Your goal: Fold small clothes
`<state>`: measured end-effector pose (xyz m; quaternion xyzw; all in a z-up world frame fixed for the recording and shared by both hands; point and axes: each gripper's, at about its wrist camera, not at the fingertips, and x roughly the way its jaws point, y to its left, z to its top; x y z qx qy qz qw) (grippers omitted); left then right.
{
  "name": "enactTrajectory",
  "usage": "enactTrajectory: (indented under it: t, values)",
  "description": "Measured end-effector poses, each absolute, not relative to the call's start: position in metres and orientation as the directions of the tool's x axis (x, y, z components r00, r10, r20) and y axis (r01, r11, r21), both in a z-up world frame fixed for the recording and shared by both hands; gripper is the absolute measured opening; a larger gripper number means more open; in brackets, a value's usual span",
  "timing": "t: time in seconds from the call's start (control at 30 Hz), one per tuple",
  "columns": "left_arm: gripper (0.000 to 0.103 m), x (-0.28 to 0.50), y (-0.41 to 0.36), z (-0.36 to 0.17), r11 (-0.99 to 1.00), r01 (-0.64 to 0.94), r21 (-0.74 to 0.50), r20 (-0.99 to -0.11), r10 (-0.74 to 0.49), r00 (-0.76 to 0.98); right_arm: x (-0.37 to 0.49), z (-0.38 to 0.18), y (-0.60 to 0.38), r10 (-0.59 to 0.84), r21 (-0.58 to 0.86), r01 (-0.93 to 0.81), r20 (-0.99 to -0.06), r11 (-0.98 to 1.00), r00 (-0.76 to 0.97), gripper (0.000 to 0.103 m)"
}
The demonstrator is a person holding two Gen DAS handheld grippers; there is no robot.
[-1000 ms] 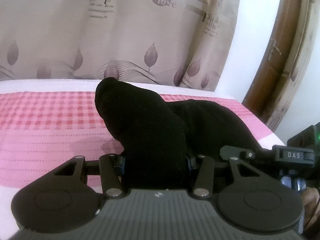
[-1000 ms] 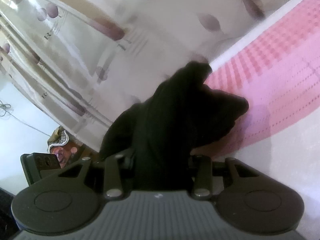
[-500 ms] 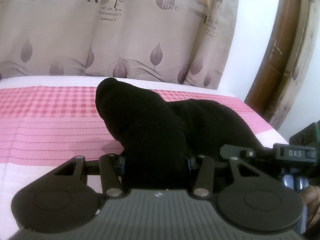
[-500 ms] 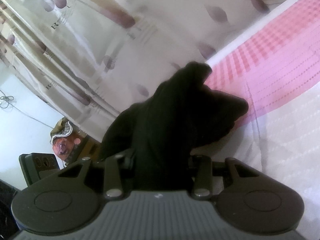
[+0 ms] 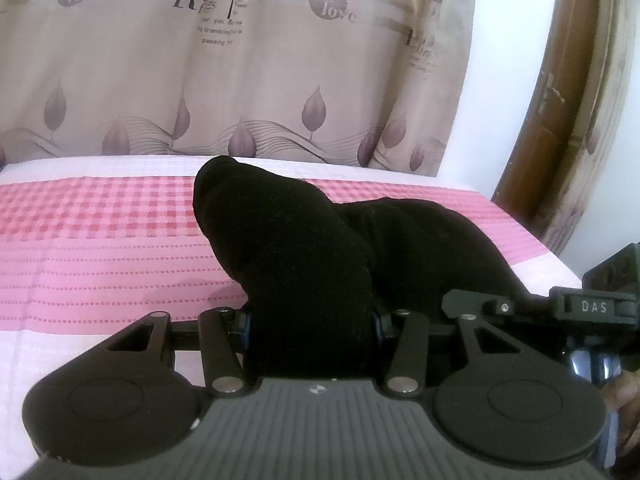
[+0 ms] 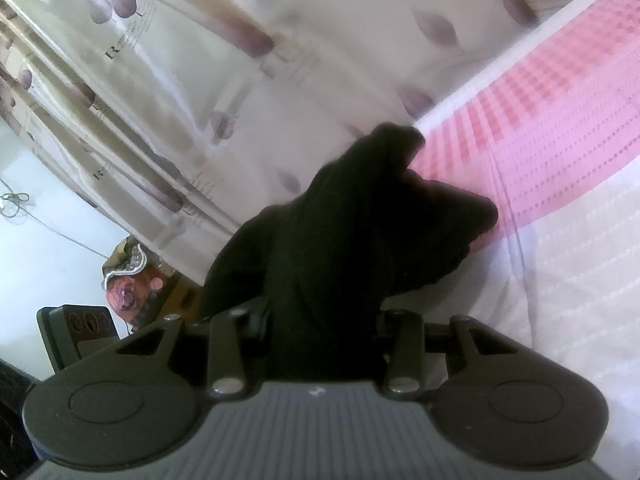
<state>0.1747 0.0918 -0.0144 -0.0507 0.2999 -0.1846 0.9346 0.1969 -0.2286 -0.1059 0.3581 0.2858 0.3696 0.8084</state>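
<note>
Beige curtain [image 5: 248, 80] printed with purple leaves and lettering, hanging across the back. In front of it a bed [image 5: 100, 248], spread with a pink checked and striped band between white quilted stretches. Brown wooden door frame [image 5: 560, 92] at the right edge of the left wrist view.

Black garment [image 5: 304, 248] bunched up over the pink band, one rounded end raised toward the curtain, a lower dark fold trailing off to its right. Lifted clear of the bed or partly resting on it: hard to say, since the cloth hides its own underside.

Left tongs [image 5: 310, 322] clenched on the black garment, cloth packed tight between both pads and filling the gap. Right tongs [image 6: 322, 320] likewise grasping the same black garment [image 6: 360, 216], seen with the wrist rolled so that bed [image 6: 560, 260] and curtain [image 6: 180, 80] slant across the picture; fabric crumpled into peaks ahead of the pads.

Part of the right tool, marked "DAS" [image 5: 592, 306], showing just right of the left tongs. A sliver of a hand [image 5: 622, 396] at the lower right edge.
</note>
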Motion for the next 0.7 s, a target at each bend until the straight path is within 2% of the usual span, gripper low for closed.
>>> enactTrajectory:
  t: [0.43, 0.7]
  values:
    - [0.049, 0.189, 0.097, -0.015, 0.934, 0.311, -0.177, -0.527, -0.356, 0.771, 0.213, -0.109, -0.221, 0.802, 0.799, -0.393, -0.176, 0.455, 0.57, 0.041]
    - [0.051, 0.201, 0.104, -0.045, 0.937, 0.287, -0.2, -0.569, -0.349, 0.745, 0.22, -0.131, -0.215, 0.791, 0.792, -0.366, -0.225, 0.489, 0.568, 0.04]
